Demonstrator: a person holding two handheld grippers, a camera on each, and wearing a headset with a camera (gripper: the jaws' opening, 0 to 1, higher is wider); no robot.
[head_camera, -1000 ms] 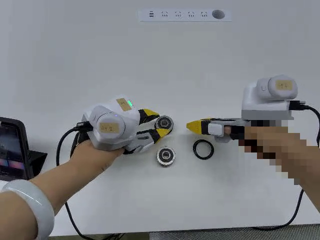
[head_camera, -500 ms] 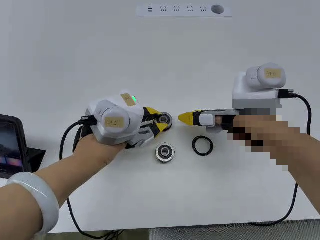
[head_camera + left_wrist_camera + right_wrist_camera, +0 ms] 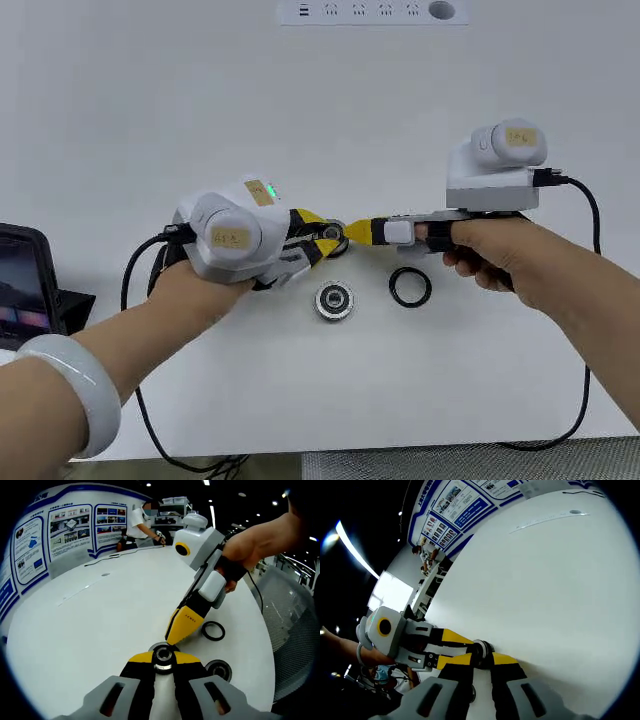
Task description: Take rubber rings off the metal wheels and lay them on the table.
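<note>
Two metal wheels are in play. The held wheel (image 3: 331,241) is clamped btwn the yellow-tipped jaws of the L gripper (image 3: 318,233). The second wheel (image 3: 333,300) lies flat on the white desk (image 3: 300,120), just on the person's side of the held one and clear of all jaws. In the L gripper view the held wheel (image 3: 163,656) is seen right at the jaw tips, w/ the jaws closed onto its two sides and its hub turned toward the camera.

The R gripper (image 3: 357,232) is pointed in from the right, w/ its yellow tip touching the held wheel's rim. Its jaws look drawn close together, but whether the rubber on the rim is pinched can't be told. In the R gripper view the same wheel (image 3: 481,649) is seen at the tips of that gripper's own jaws, w/ the L gripper's jaws on the far side.

One loose rubber ring (image 3: 410,287) lies flat on the desk, right of the second wheel, near the R gripper and not touched by any jaws.

A power strip (image 3: 372,12) is set at the desk's far edge. A dark screen (image 3: 20,295) is propped at the left edge.
</note>
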